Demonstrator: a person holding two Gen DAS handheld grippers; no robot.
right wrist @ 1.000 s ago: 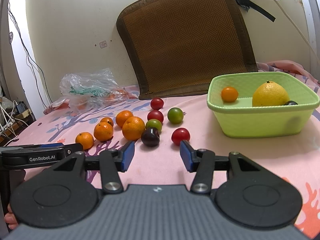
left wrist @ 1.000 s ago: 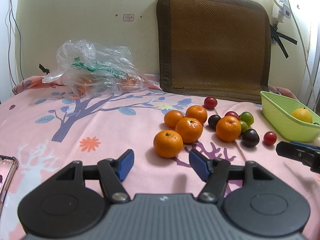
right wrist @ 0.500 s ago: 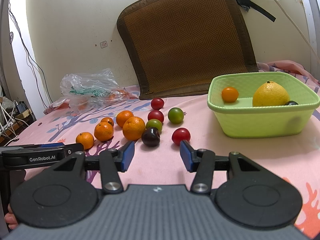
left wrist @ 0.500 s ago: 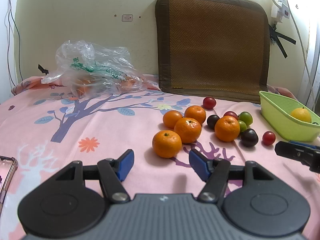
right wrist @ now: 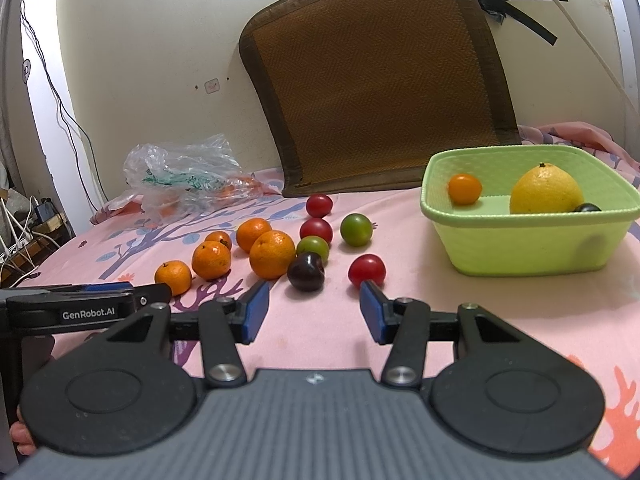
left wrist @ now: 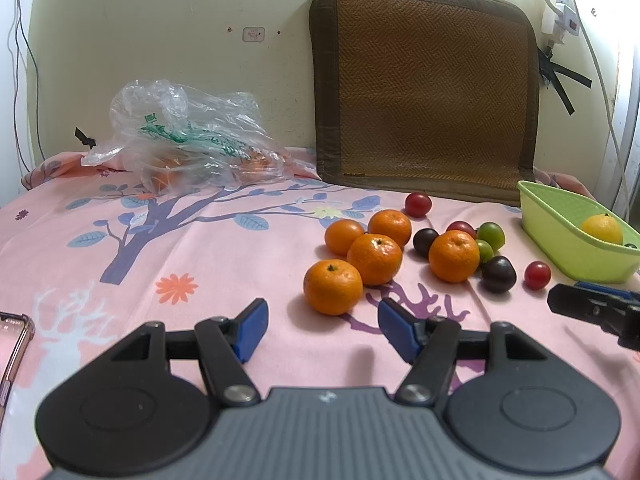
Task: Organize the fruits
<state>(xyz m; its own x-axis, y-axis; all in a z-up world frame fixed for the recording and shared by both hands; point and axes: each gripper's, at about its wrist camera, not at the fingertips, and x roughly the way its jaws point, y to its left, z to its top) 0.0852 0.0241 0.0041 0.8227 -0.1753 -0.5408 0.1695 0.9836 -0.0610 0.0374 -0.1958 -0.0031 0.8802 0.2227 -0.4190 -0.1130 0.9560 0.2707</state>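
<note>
Several mandarins (left wrist: 374,258) and small red, green and dark plums (right wrist: 306,271) lie loose on the pink cloth. A light green basket (right wrist: 516,254) at the right holds a yellow citrus (right wrist: 546,194), a small orange fruit (right wrist: 464,188) and a dark plum. My left gripper (left wrist: 320,330) is open, its fingers just short of the nearest mandarin (left wrist: 333,287). My right gripper (right wrist: 314,312) is open too, low over the cloth, with a dark plum and a red plum (right wrist: 367,270) just ahead of its tips. Neither holds anything.
A crumpled clear plastic bag (left wrist: 188,138) with fruit inside sits at the back left. A brown woven mat (left wrist: 424,92) leans on the wall. A phone (left wrist: 12,344) lies at the left edge. Cables hang down the right wall.
The left wrist view has drifted slightly, so the fruit sits a touch lower left in frame. Both grippers stay open; no fruit has moved.
</note>
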